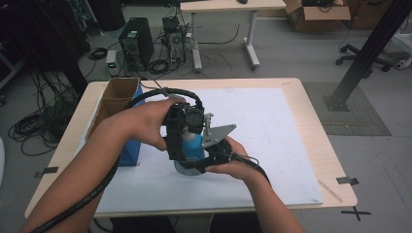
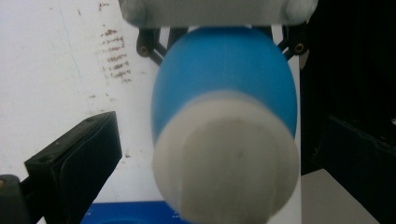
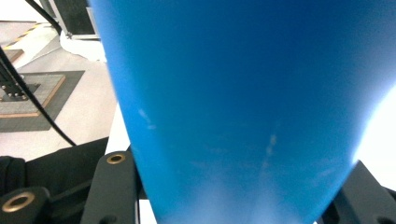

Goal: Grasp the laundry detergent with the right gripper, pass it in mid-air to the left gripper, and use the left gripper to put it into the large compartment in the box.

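A blue bottle [image 1: 196,145] with a white cap [image 2: 224,172] stands upright over the white mat, between both hands. My right gripper [image 1: 194,167] comes in low from the right and is shut on the bottle's blue body [image 3: 243,102], a black jaw pressed against each side. From above, my left gripper [image 1: 182,145] points down over the cap. Its jaws stand on either side of the cap with a gap to each, so the left gripper [image 2: 219,135] is open. The bottle's base is hidden by the grippers.
An open cardboard box with a blue side [image 1: 119,104] stands at the table's left, close to my left forearm. A white mat [image 1: 277,131] covers most of the wooden table [image 1: 335,189]. Beyond it are a computer tower [image 1: 136,41], cables and another table [image 1: 228,7].
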Available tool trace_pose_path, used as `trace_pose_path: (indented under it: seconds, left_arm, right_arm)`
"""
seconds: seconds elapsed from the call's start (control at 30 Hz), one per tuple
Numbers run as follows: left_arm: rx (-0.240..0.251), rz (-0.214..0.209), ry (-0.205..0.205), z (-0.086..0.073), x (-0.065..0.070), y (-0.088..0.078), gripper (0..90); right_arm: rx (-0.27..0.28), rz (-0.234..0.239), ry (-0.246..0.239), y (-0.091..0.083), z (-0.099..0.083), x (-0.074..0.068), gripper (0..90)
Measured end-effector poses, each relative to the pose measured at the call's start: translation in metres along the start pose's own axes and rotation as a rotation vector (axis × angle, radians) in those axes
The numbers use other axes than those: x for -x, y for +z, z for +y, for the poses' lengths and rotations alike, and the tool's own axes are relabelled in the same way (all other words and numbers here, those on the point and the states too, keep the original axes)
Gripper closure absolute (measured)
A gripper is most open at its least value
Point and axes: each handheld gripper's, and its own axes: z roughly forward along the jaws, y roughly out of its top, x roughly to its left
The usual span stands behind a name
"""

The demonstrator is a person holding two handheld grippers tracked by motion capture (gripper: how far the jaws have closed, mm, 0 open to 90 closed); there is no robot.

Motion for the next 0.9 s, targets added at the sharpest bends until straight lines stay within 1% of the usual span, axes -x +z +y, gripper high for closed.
trace_pose_path:
  seconds: [0.17,0.27,0.43,0.5,0.67,0.73,0.8,0.9]
  left_arm:
    - [-0.011,0.007,0.004,0.0014,0.0002,0.0017,0.4]
    - [-0.02,0.005,-0.006,0.0014,-0.0001,0.0032,2.8]
    - [-0.019,-0.002,-0.008,0.0006,0.0004,0.0036,8.4]
    - [-0.02,0.008,-0.007,0.0014,0.0006,0.0029,9.3]
    - [-0.008,0.013,-0.004,0.0033,0.0016,0.0001,14.7]
    - [-0.015,0.024,-0.006,0.0041,0.0013,0.0006,14.3]
    - [-0.01,0.021,-0.01,0.0044,0.0017,0.0018,14.0]
    - [-0.014,0.022,-0.002,0.0046,0.0015,0.003,15.1]
  right_arm:
    - [0.004,0.004,0.0,0.0017,0.0019,0.0,45.6]
    - [0.006,0.003,-0.005,0.0023,0.0032,-0.0004,45.5]
    - [0.005,0.001,-0.003,0.0012,0.0037,-0.0012,45.6]
    - [0.004,-0.001,-0.002,0.0009,0.0039,-0.0007,45.5]
    - [0.003,-0.008,-0.002,0.0008,0.0041,0.0,45.5]
    - [0.003,-0.01,-0.002,0.001,0.0041,0.0003,45.5]
    - [0.005,-0.012,-0.001,0.001,0.0042,0.0006,45.5]
    - [0.006,-0.013,-0.002,0.0013,0.0044,0.0007,45.5]
